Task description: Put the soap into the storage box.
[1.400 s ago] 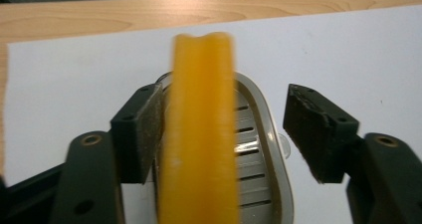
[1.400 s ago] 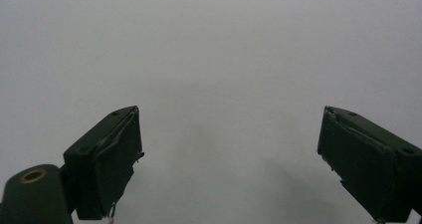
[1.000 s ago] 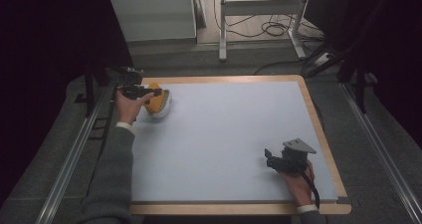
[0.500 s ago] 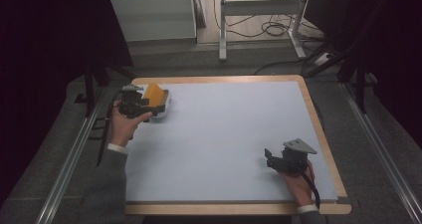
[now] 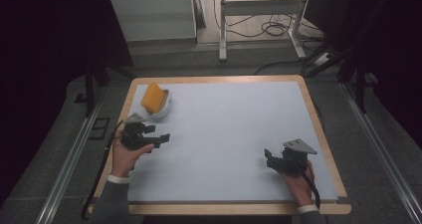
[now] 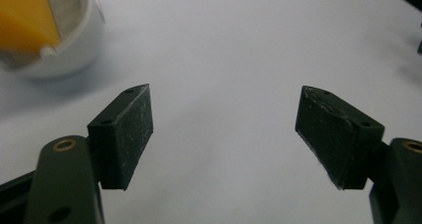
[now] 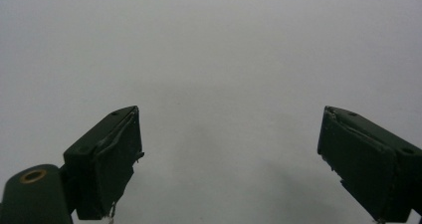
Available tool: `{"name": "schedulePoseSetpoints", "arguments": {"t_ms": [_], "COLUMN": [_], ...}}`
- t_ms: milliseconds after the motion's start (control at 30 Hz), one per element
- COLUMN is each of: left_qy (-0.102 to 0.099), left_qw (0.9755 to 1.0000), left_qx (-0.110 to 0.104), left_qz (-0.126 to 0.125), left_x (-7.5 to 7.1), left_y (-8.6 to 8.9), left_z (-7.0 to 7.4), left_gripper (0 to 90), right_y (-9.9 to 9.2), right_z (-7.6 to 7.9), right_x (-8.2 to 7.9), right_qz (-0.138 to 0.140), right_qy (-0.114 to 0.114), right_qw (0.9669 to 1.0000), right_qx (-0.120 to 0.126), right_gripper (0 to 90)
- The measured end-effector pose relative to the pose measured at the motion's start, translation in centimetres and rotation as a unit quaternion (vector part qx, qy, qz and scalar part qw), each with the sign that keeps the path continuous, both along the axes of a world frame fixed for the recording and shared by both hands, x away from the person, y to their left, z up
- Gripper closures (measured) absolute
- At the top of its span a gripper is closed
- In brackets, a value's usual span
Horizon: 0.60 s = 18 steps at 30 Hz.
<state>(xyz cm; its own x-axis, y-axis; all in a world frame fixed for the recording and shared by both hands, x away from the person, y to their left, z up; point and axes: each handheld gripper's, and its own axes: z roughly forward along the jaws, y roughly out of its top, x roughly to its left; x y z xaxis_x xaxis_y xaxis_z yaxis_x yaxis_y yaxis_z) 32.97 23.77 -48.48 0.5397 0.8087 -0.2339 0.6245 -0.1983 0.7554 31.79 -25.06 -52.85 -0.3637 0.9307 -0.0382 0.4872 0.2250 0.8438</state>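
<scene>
High view gives me an orange block [image 5: 152, 97] leaning in a white bowl [image 5: 162, 110] at the mat's [image 5: 234, 129] far left corner, no readable writing; my left gripper [image 5: 158, 138] sits near it, jaws spread, empty; right gripper [image 5: 269, 160] well apart, spread too.

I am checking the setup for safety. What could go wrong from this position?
1. The yellow sponge stands tilted in the white bowl, so a bump might tip it out.
2. That bowl sits near the table's wooden edge; a push from the open left gripper could slide it off.
3. The right gripper trails a cable that may snag.
</scene>
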Motion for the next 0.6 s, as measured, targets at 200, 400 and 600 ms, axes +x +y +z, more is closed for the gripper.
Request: {"name": "schedulePoseSetpoints", "arguments": {"t_ms": [200, 400, 600], "left_qy": [0.013, 0.003, 0.01], "left_qw": [0.9999, 1.0, 0.9997], "left_qx": [-0.008, -0.004, 0.018], "left_qz": [0.0, -0.008, -0.01], "left_x": [-1.1, -1.1, -1.1], "left_y": [0.0, -0.6, -0.9], "left_z": [-1.8, -1.5, -1.9], "left_gripper": [23.7, 23.7, 22.6], "right_y": [0.0, 0.0, 0.0], "right_z": [0.0, 0.0, 0.0], "right_x": [0.0, 0.0, -0.1], "right_qz": [-0.001, -0.001, 0.002], "right_qy": [0.0, 0.0, -0.004], "right_qw": [1.0, 1.0, 1.0], "right_qx": [-0.001, -0.002, 0.0], "right_gripper": [10.4, 10.4, 10.4]}}
